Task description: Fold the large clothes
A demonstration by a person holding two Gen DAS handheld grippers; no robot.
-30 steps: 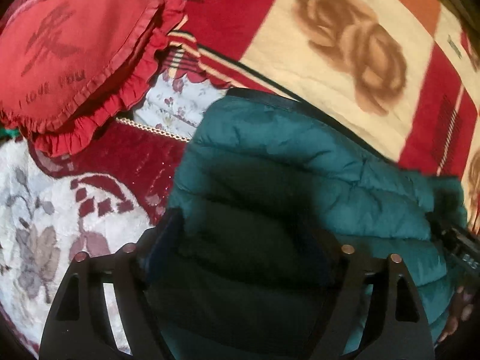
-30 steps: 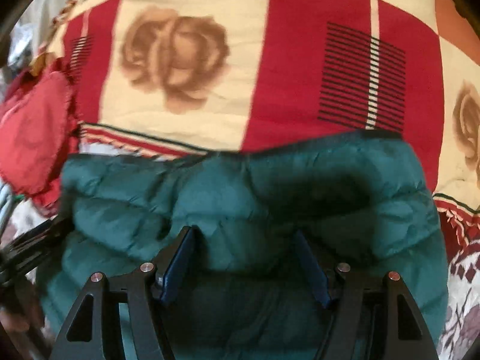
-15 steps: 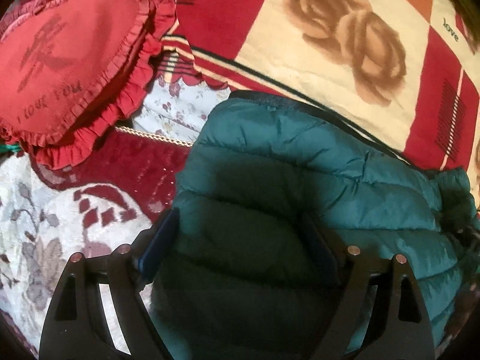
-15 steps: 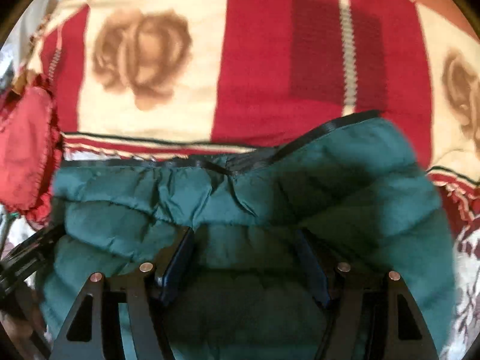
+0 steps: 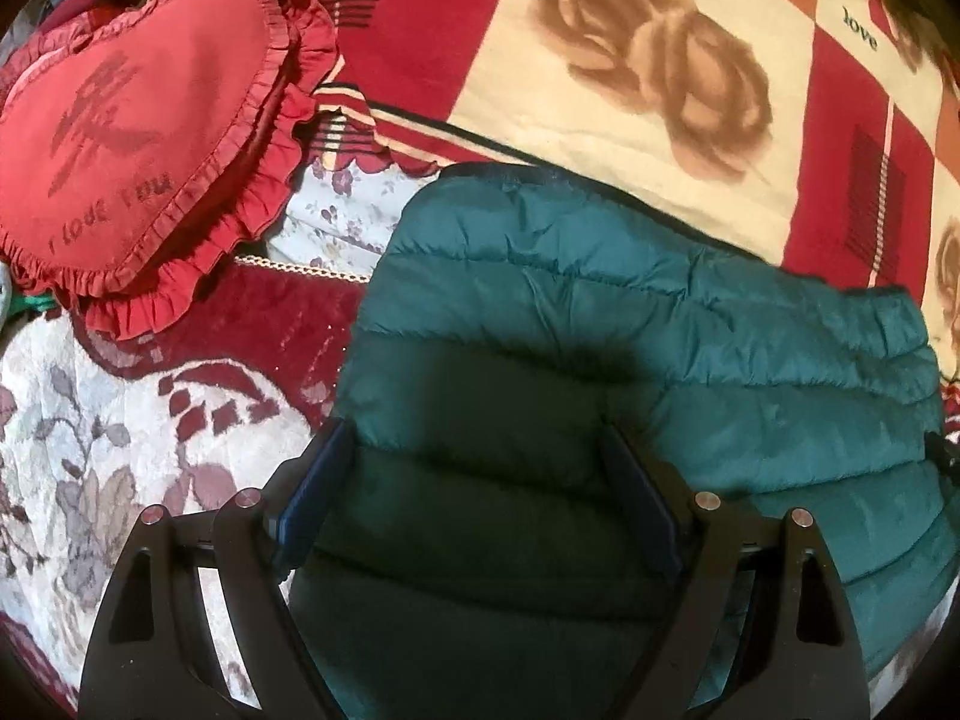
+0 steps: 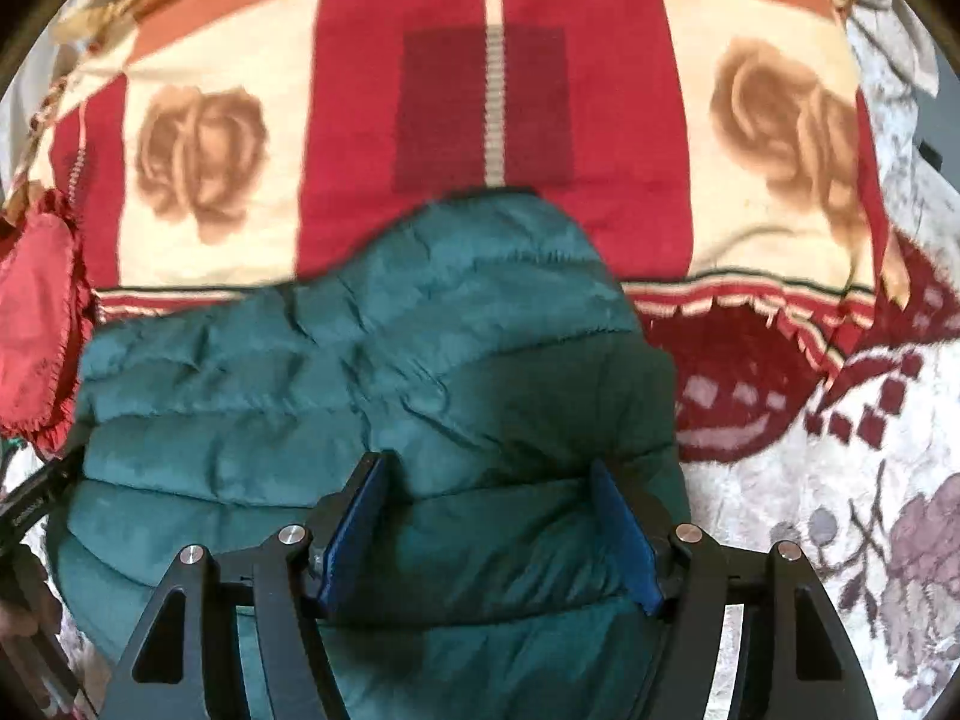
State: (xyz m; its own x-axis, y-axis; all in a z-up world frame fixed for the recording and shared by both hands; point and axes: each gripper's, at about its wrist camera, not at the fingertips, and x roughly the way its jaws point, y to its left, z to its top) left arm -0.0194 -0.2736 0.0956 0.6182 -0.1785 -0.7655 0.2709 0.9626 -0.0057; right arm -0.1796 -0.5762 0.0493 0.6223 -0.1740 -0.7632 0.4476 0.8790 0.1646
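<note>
Teal jacket (image 5: 660,360) spans sideways between both claws.

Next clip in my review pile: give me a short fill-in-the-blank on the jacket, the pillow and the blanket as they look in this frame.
1. The puffer jacket between the fingers of the left gripper and of the right gripper is dark ____ in colour.
2. The ruffled red pillow is shaped like a ____.
3. The blanket beyond the jacket is printed with brown ____.

Missing words: green; heart; roses
</note>
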